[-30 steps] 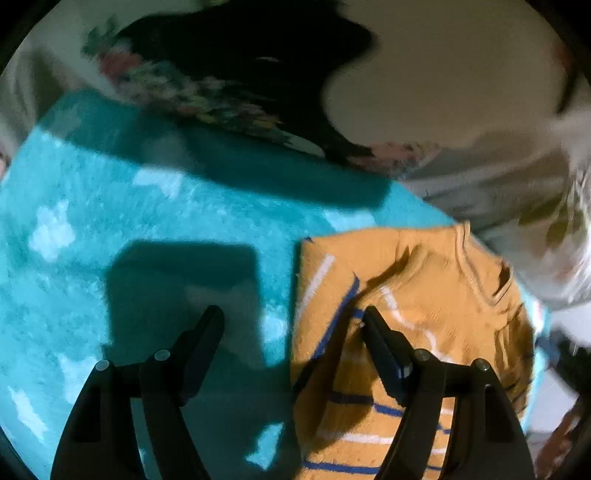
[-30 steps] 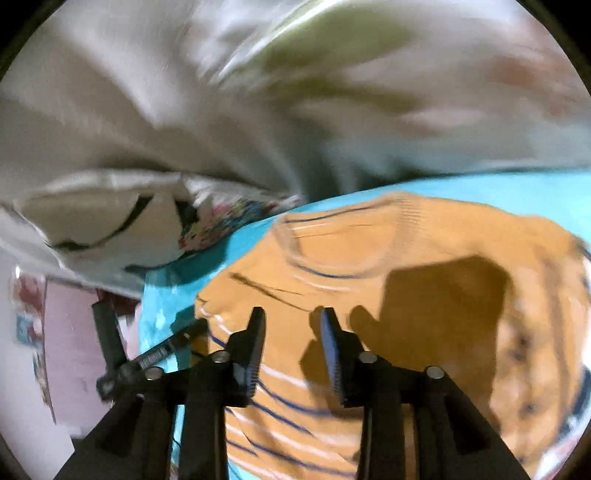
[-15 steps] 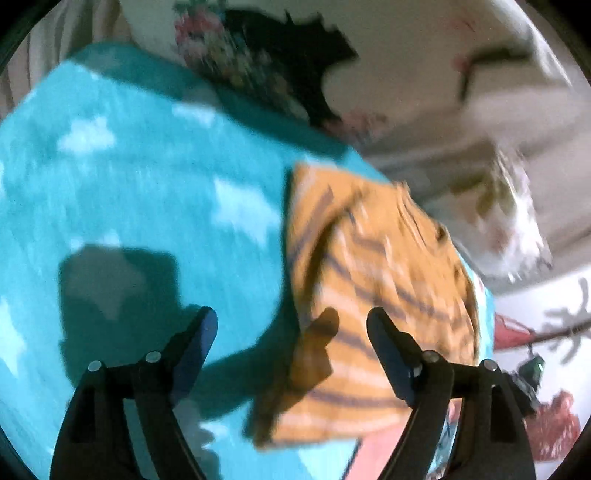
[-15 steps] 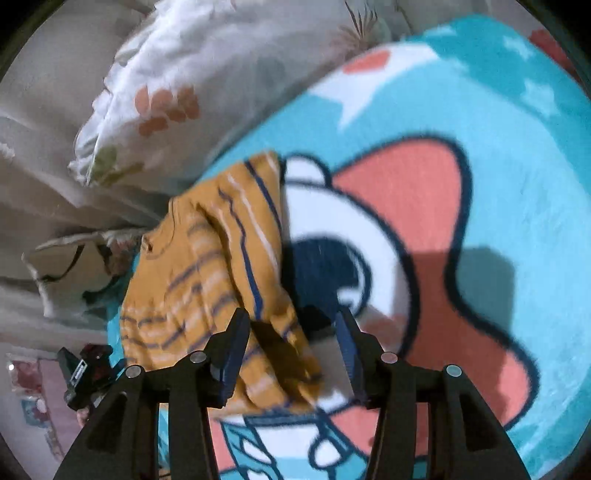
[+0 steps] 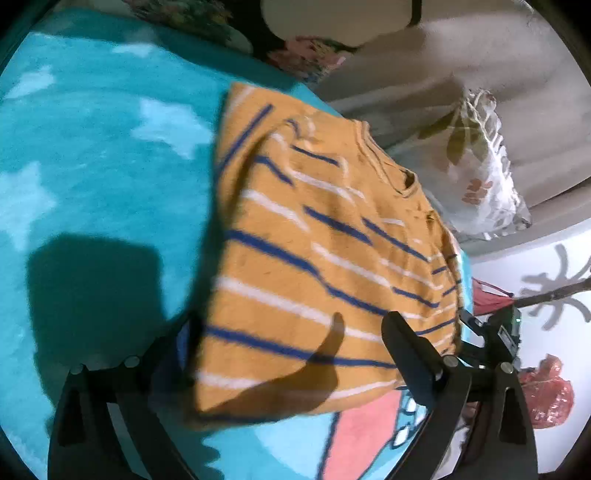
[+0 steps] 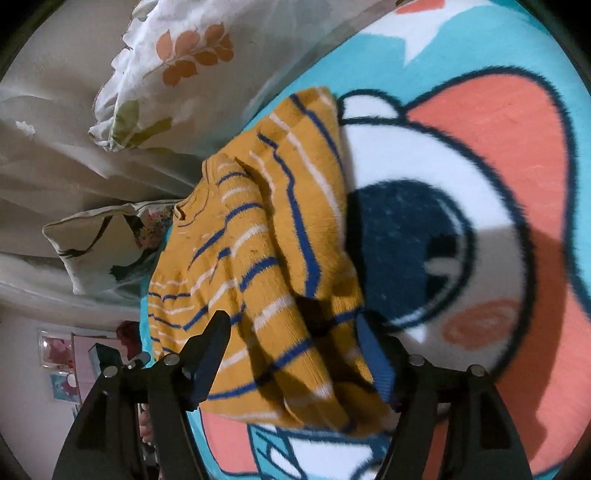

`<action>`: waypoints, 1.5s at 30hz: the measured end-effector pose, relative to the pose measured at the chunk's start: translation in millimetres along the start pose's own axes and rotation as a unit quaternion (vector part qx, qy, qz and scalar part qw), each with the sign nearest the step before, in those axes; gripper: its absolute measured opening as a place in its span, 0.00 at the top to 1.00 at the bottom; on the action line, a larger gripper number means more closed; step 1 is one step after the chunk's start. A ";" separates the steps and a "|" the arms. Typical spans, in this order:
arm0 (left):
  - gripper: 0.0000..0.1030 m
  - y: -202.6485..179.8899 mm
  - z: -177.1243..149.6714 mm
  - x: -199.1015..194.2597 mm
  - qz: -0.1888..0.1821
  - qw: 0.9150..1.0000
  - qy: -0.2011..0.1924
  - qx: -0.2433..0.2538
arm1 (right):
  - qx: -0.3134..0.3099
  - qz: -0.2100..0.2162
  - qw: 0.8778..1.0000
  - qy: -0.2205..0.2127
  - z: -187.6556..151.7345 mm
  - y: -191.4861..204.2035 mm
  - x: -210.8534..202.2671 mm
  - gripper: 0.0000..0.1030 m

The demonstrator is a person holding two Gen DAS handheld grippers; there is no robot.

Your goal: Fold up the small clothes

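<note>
A small mustard-yellow sweater (image 5: 317, 236) with blue and white stripes lies folded on a teal cartoon blanket (image 5: 92, 155). It also shows in the right wrist view (image 6: 266, 266). My left gripper (image 5: 288, 343) is open, its fingers standing either side of the sweater's near hem, just above it. My right gripper (image 6: 291, 347) is open too, its fingers straddling the sweater's near folded edge. Neither holds cloth.
A leaf-print pillow (image 6: 177, 70) and beige bedding (image 5: 424, 81) lie behind the sweater. The blanket's cartoon face (image 6: 443, 221) spreads to the right. A dark floral cloth (image 5: 207, 22) lies at the blanket's far edge. A wall with pictures (image 6: 59, 354) is beyond the bed's edge.
Both grippers have pulled back and swung round, so the whole folded sweater shows. Then both have come closer to its near edge, still open.
</note>
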State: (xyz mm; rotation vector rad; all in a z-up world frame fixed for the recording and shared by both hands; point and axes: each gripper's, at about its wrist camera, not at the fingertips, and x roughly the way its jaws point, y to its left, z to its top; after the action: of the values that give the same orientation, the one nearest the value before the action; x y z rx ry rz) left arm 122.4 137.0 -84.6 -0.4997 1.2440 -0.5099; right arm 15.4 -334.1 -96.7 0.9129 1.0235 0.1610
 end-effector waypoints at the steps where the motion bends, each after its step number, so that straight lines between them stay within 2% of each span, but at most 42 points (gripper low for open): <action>1: 0.06 -2.5 2.7 2.9 -0.004 1.000 0.003 0.002 | -0.002 0.004 1.000 -0.005 0.9 1.5 1.4 0.21; 3: 0.06 -7.7 5.8 6.2 -0.002 1.000 0.005 0.006 | -0.003 0.008 1.000 -0.012 2.5 3.9 4.8 0.18; 5: 0.07 -16.6 5.3 10.5 0.026 1.000 -0.003 0.009 | -0.001 0.018 1.000 -0.020 3.3 4.7 7.8 0.17; 6: 0.11 -20.2 3.6 11.4 0.043 0.999 -0.005 0.014 | -0.003 0.021 0.999 -0.025 3.0 6.1 9.5 0.17; 7: 0.27 -23.4 2.0 12.2 0.057 0.998 -0.007 0.019 | -0.007 0.020 0.999 -0.030 1.8 8.2 11.1 0.17; 8: 0.49 -26.5 0.2 13.4 0.073 0.997 -0.005 0.022 | -0.012 0.014 0.999 -0.035 -0.1 10.7 11.2 0.18; 9: 0.58 -26.1 -0.8 14.2 0.081 0.997 -0.002 0.018 | -0.020 0.003 0.999 -0.039 -3.0 14.5 11.8 0.19; 10: 0.72 -23.4 -1.2 13.6 0.079 0.997 0.000 0.010 | -0.030 -0.017 0.999 -0.042 -5.8 19.3 12.6 0.26; 11: 0.76 -18.9 -1.0 13.6 0.067 0.998 0.006 -0.006 | -0.037 -0.042 0.997 -0.044 -7.5 23.1 13.6 0.43; 12: 0.77 -15.0 -0.8 12.3 0.058 0.998 0.007 -0.019 | -0.042 -0.068 0.996 -0.044 -8.7 25.7 14.3 0.52; 13: 0.79 -12.0 -0.8 10.3 0.051 0.998 0.006 -0.031 | -0.037 -0.064 0.997 -0.032 -8.0 24.8 16.3 0.72; 14: 0.81 -11.1 -1.3 7.1 0.044 0.998 0.004 -0.040 | -0.024 -0.047 0.998 -0.019 -6.7 21.3 18.1 0.76; 17: 0.82 -16.1 -5.2 -7.7 0.023 0.998 -0.005 -0.058 | 0.020 0.000 1.000 0.000 -0.7 6.3 11.5 0.88; 19: 0.82 -23.5 -8.8 -17.7 0.009 0.998 -0.011 -0.060 | 0.034 0.035 0.999 0.009 0.2 2.9 -0.1 0.90; 22: 0.83 -33.2 -20.8 -33.1 -0.008 0.998 -0.013 -0.055 | 0.020 0.045 0.999 0.021 -3.6 9.6 -17.1 0.91; 25: 0.83 -36.9 -38.2 -38.1 -0.002 0.999 -0.008 -0.053 | 0.014 0.047 0.998 0.031 -11.6 10.2 -29.5 0.91; 28: 0.82 -30.1 -56.6 -29.8 0.044 0.998 0.001 -0.045 | 0.003 0.027 0.999 0.040 -24.7 2.1 -36.3 0.91; 30: 0.81 -16.4 -64.9 -22.2 0.068 0.996 0.011 -0.061 | 0.006 0.008 0.999 0.047 -30.6 -8.5 -34.9 0.90; 32: 0.65 -0.6 -69.5 -20.5 0.073 0.993 0.010 -0.091 | 0.013 -0.007 0.999 0.049 -34.2 -17.3 -33.3 0.82; 34: 0.64 6.9 -72.2 -30.3 0.068 0.992 -0.001 -0.110 | 0.015 -0.024 0.999 0.041 -35.2 -22.8 -40.3 0.68; 35: 0.64 7.4 -73.0 -38.9 0.072 0.991 -0.011 -0.108 | 0.013 -0.028 0.999 0.033 -34.7 -23.1 -47.1 0.67; 37: 0.63 4.6 -74.5 -54.9 0.095 0.991 -0.029 -0.094 | -0.001 -0.050 0.999 0.010 -31.5 -20.4 -66.3 0.66; 39: 0.61 -2.9 -75.2 -71.0 0.135 0.987 -0.049 -0.068 | -0.019 -0.068 0.997 -0.021 -26.4 -11.8 -86.9 0.66; 41: 0.53 -17.2 -74.7 -85.4 0.183 0.980 -0.075 -0.033 | -0.042 -0.077 0.995 -0.052 -20.1 4.6 -101.3 0.66; 43: 0.46 -28.8 -75.8 -93.9 0.207 0.974 -0.093 -0.013 | -0.072 -0.069 0.993 -0.071 -14.9 25.1 -106.2 0.66; 45: 0.44 -41.0 -74.7 -98.2 0.221 0.969 -0.108 0.004 | -0.104 -0.045 0.991 -0.067 -11.9 50.3 -94.1 0.66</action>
State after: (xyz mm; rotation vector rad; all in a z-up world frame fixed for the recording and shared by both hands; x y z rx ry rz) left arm 22.9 159.2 -4.0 -0.2489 1.0985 -0.0785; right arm -30.9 -343.5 -0.2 0.6768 0.9034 0.1265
